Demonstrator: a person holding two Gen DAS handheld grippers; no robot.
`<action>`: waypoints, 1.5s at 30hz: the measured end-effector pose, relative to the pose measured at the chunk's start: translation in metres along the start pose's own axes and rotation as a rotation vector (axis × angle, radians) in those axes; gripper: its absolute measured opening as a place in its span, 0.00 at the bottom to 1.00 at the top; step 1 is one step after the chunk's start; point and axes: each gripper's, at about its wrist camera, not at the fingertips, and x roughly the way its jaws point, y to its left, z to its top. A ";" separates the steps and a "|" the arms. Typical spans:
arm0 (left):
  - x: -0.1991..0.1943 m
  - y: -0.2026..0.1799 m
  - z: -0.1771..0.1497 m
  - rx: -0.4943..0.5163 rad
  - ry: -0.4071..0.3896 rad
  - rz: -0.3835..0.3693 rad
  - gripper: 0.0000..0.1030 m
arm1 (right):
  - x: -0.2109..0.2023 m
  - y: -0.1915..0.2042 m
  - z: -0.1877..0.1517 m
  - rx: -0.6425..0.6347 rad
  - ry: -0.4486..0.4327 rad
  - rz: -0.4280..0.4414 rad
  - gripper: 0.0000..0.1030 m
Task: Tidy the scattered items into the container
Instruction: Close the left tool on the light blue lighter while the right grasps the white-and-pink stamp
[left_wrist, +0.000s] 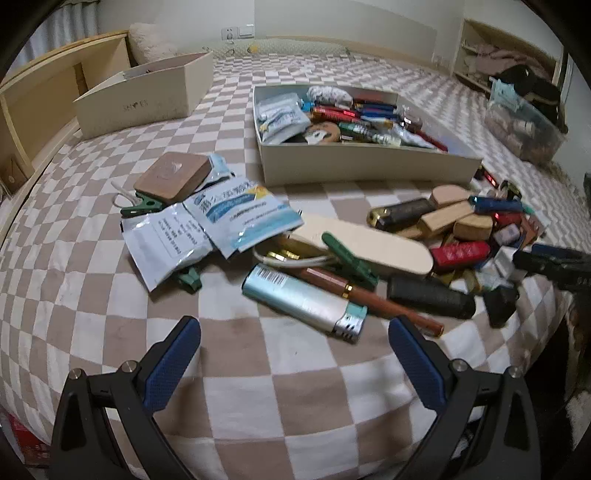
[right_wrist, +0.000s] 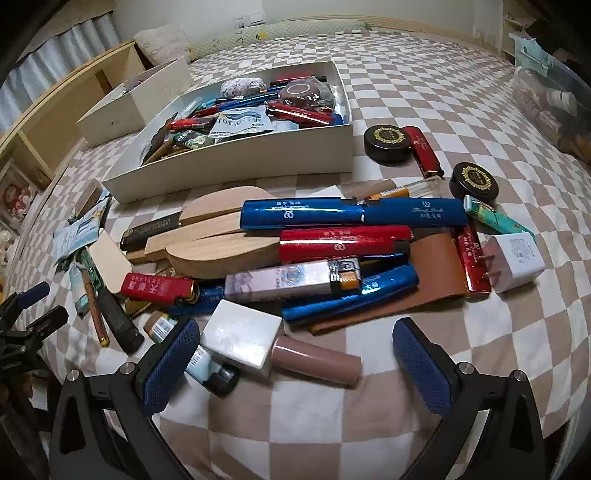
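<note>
Two grippers hover over the checkered bedspread (left_wrist: 92, 295), and you hold both with jaws spread wide and empty. Your left gripper (left_wrist: 294, 341) sits just short of a pale blue lighter (left_wrist: 303, 301), with a brown pen (left_wrist: 373, 297) and a green clip (left_wrist: 351, 260) lying behind it. Your right gripper (right_wrist: 295, 345) frames a white block-capped bottle (right_wrist: 273, 345) at the near edge of the scattered pile. The white tray (left_wrist: 369, 168), already crowded with small items, stands beyond both piles, near the blue case (right_wrist: 351, 218).
</note>
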 end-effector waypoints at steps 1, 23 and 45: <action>0.001 0.000 -0.001 0.003 0.005 0.002 0.99 | 0.000 -0.001 -0.001 -0.004 0.001 -0.004 1.00; 0.017 -0.001 -0.005 0.058 0.055 0.013 0.99 | -0.007 0.001 -0.002 0.009 -0.003 -0.065 1.00; 0.022 -0.007 0.007 0.161 0.064 -0.028 0.99 | -0.001 -0.014 -0.015 -0.003 0.043 -0.061 1.00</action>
